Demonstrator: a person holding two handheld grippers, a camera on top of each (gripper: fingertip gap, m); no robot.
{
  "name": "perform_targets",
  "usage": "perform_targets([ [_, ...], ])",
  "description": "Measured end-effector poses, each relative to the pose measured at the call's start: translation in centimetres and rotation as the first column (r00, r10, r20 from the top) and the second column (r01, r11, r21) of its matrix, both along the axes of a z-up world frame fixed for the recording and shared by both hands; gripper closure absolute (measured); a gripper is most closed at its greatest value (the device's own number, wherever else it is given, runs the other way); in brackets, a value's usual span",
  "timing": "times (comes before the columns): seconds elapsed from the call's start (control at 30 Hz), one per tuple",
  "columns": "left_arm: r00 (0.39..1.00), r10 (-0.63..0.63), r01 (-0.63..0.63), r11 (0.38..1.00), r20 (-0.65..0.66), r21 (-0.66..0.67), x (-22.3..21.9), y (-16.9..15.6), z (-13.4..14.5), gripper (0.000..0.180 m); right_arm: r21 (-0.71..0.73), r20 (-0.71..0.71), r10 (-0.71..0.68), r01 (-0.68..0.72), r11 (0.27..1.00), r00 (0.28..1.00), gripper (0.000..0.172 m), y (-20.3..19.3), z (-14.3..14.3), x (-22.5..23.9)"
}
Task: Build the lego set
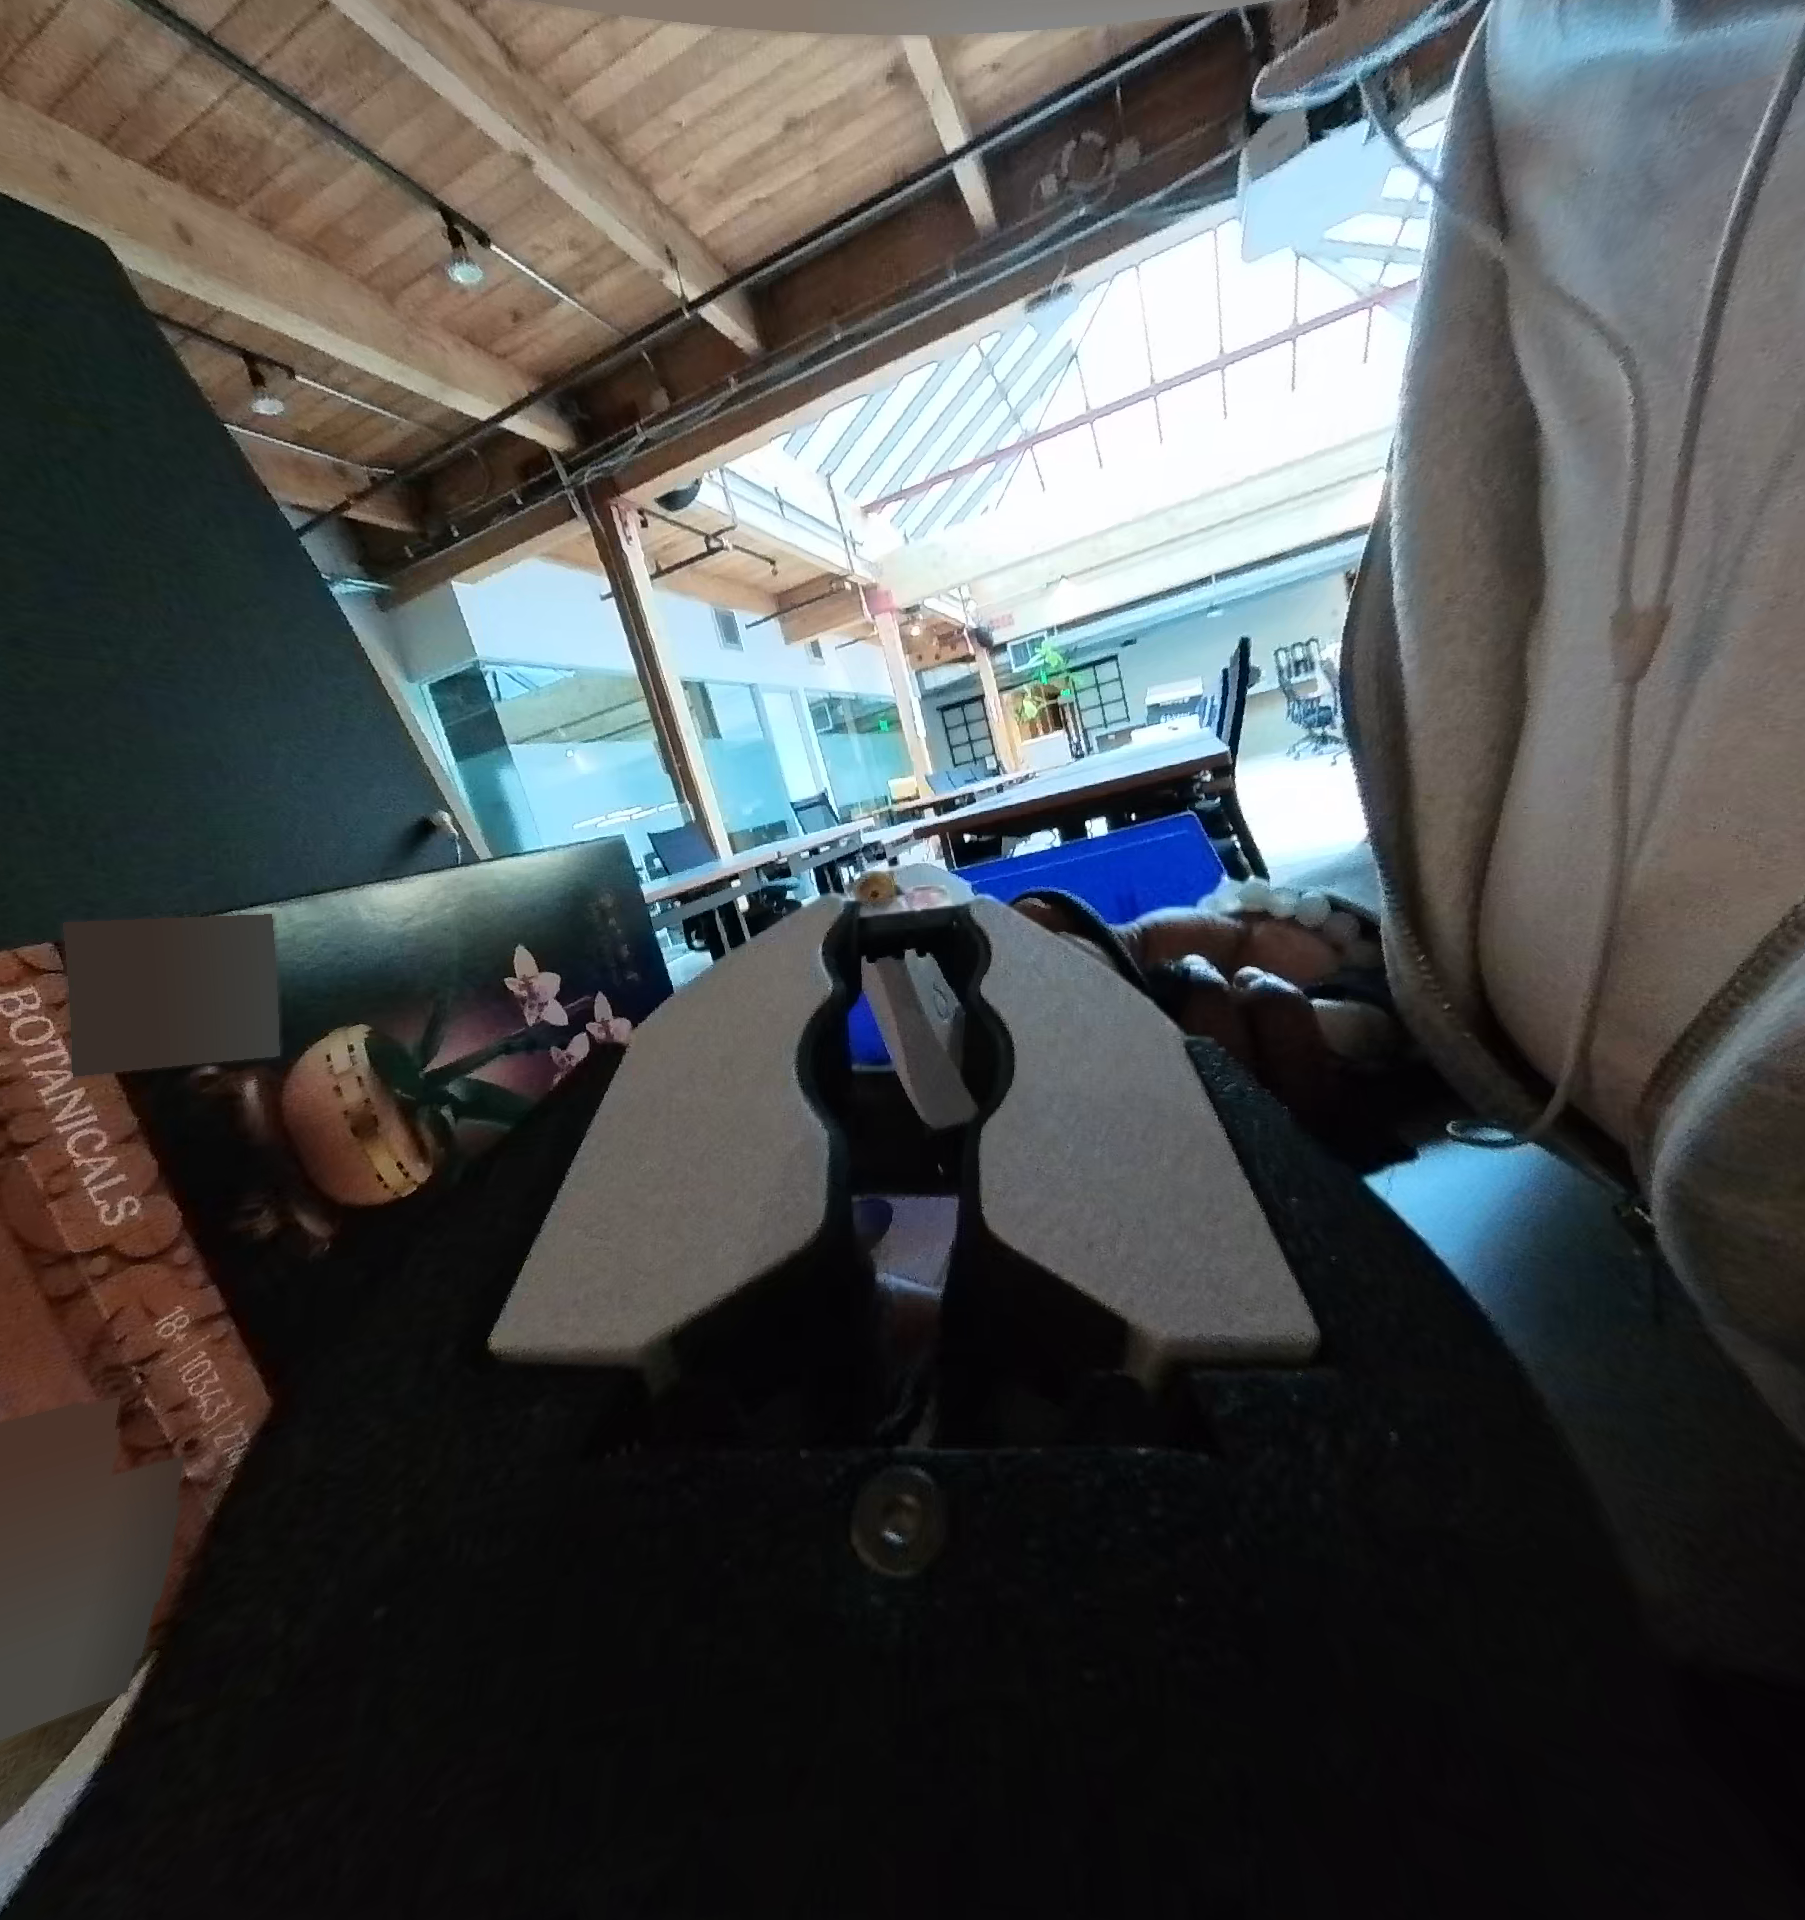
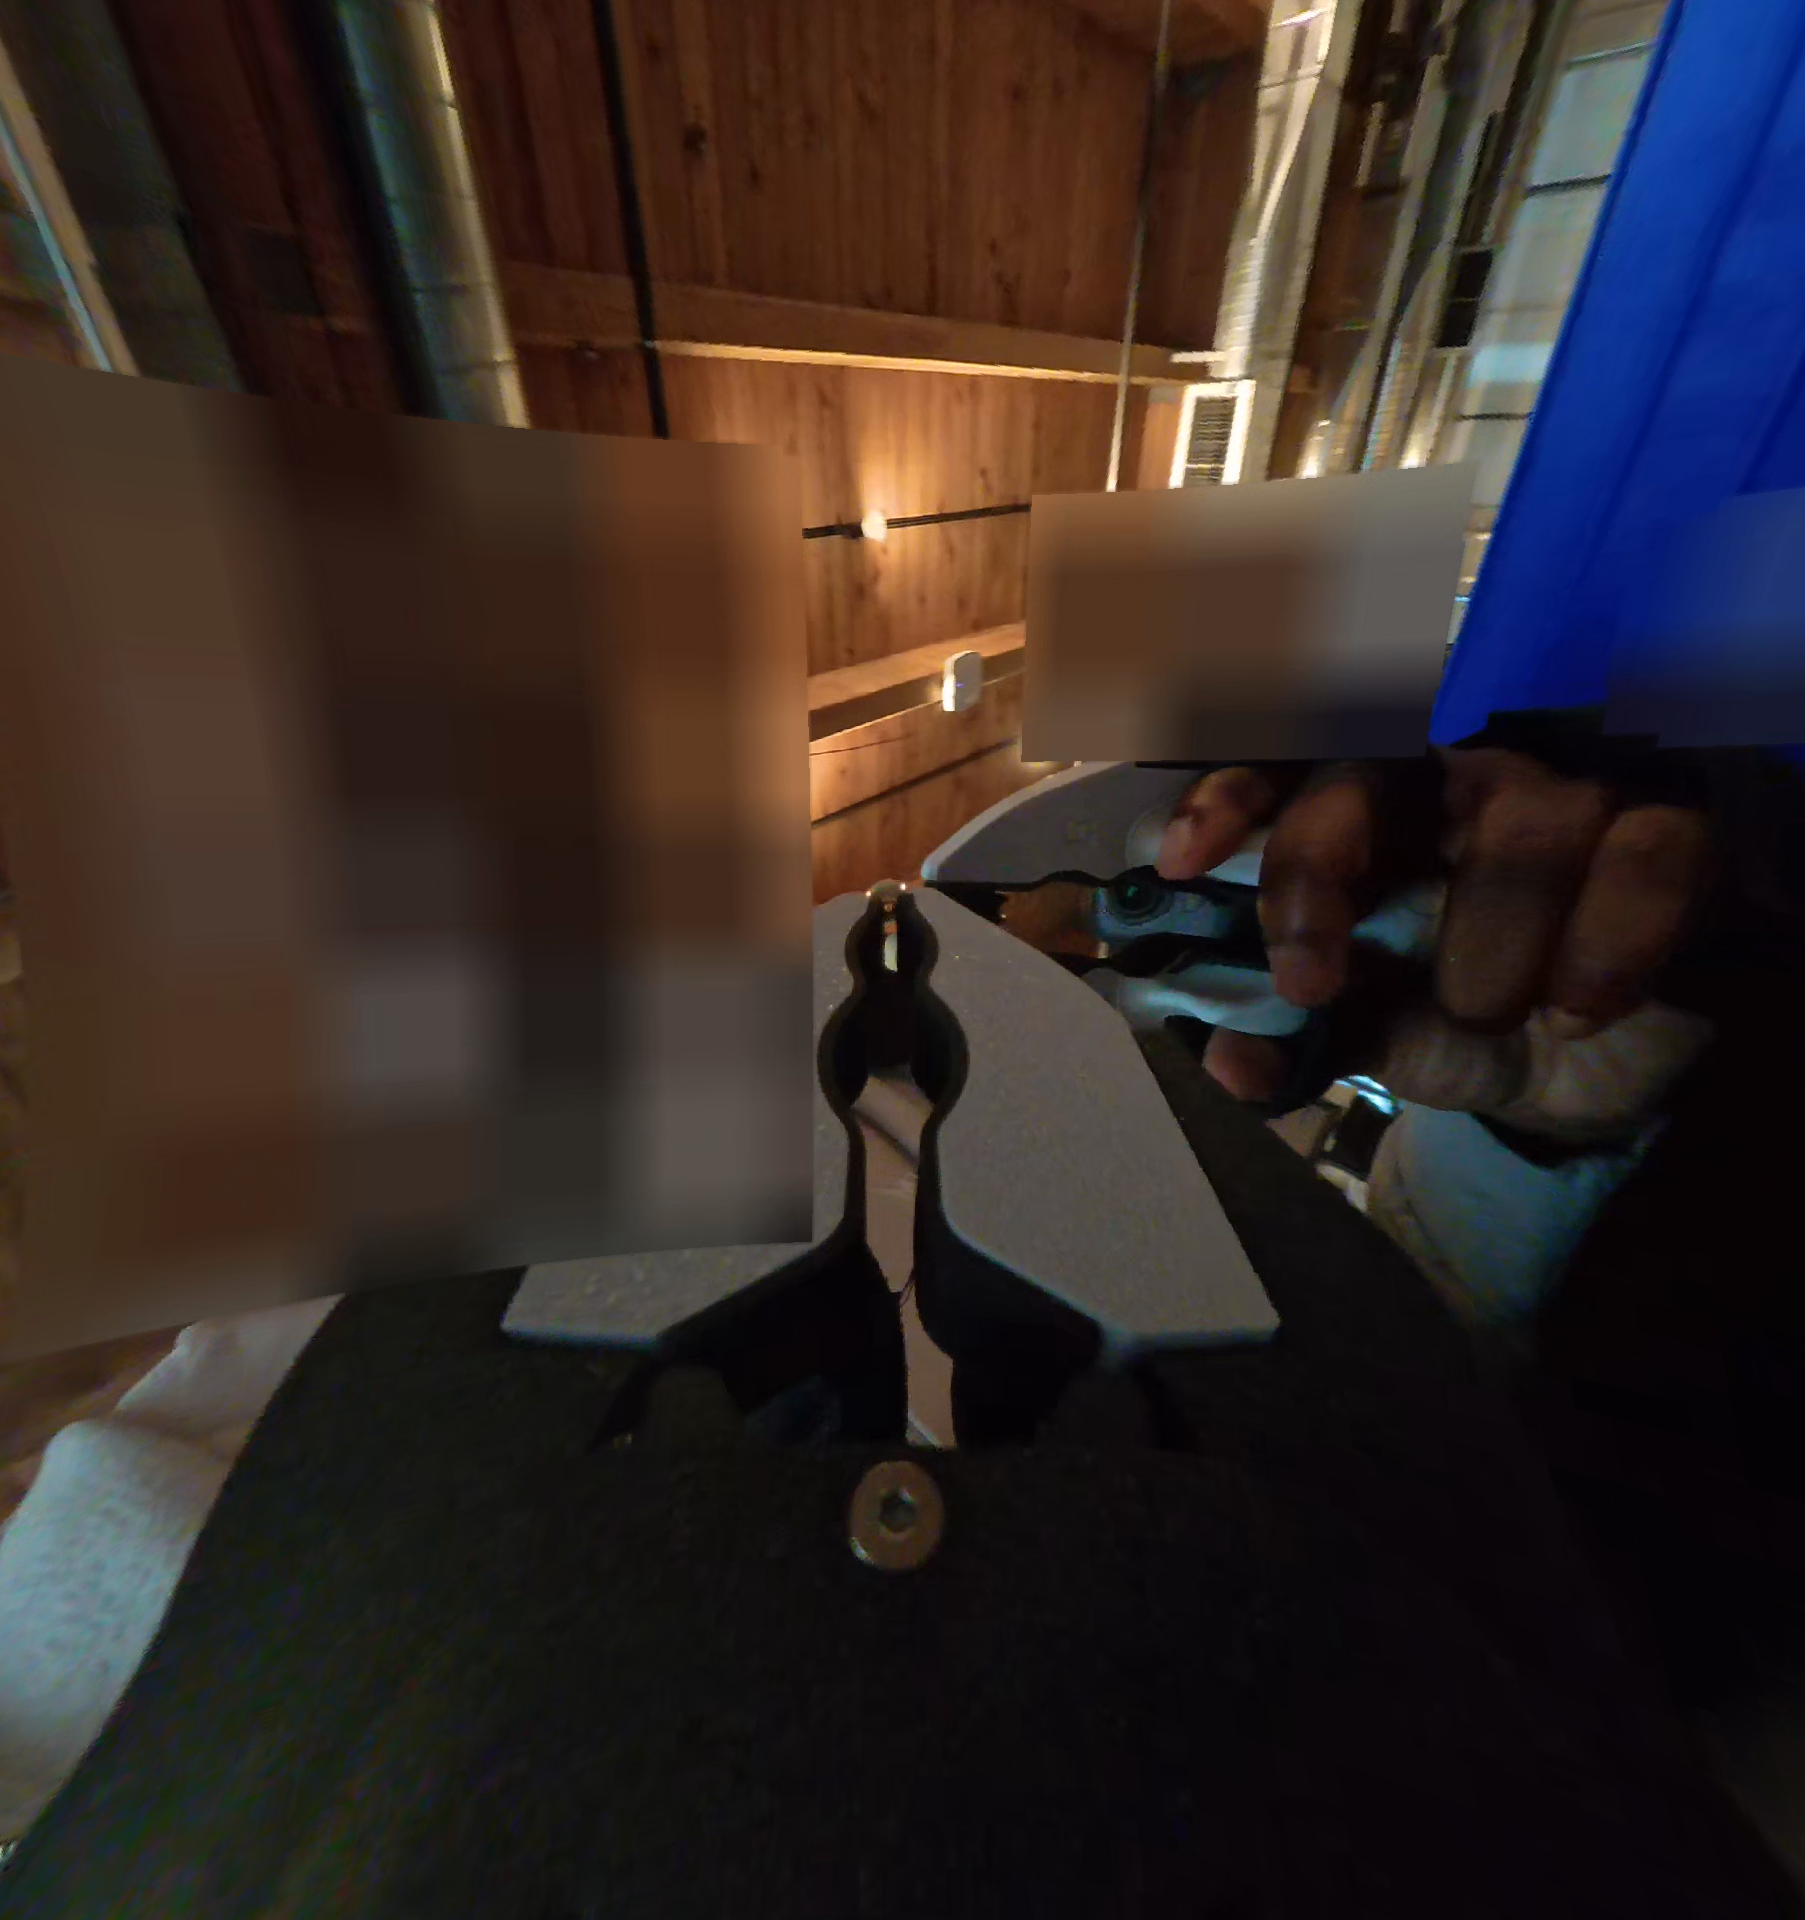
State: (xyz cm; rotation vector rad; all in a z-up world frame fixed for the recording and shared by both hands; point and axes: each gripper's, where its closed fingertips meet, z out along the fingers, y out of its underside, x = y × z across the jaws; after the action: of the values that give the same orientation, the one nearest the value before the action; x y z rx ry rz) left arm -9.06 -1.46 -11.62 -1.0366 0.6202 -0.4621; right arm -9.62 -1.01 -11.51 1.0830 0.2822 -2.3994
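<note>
Left claw (image 1: 903, 920) clamped on small white plate piece (image 1: 913, 896) with yellow stud on top. Held mid-air, blue bin (image 1: 1085, 873) behind, orchid-print box (image 1: 462, 987) off left. Right claw (image 2: 885, 914) pinched together. Tiny glint at tips, can't tell if gripped.

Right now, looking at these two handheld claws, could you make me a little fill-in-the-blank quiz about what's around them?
1. Behind the left gripper stands a bin coloured ___.
2. The dark box to its left pictures pink ___.
3. The ceiling overhead is built of ___.
4. The flat piece in the left gripper's jaws is ___.

Missing words: blue; flowers; wood; white.
</note>
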Motion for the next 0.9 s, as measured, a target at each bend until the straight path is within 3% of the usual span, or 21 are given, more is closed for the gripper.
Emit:
perform_targets([
  [0.4,0.989,-0.114,0.108,0.992,0.093,0.064,0.4,-1.5,1.9,0.164,-0.053,-0.133,0.116,-0.124,0.991,0.984,0.172,-1.5,1.3,0.7],
  [0.9,0.981,-0.133,0.128,0.991,0.141,0.045,-0.1,-1.5,2.0,0.164,-0.037,-0.23,0.071,-0.082,0.996,0.971,0.172,-1.4,2.0,1.0],
])
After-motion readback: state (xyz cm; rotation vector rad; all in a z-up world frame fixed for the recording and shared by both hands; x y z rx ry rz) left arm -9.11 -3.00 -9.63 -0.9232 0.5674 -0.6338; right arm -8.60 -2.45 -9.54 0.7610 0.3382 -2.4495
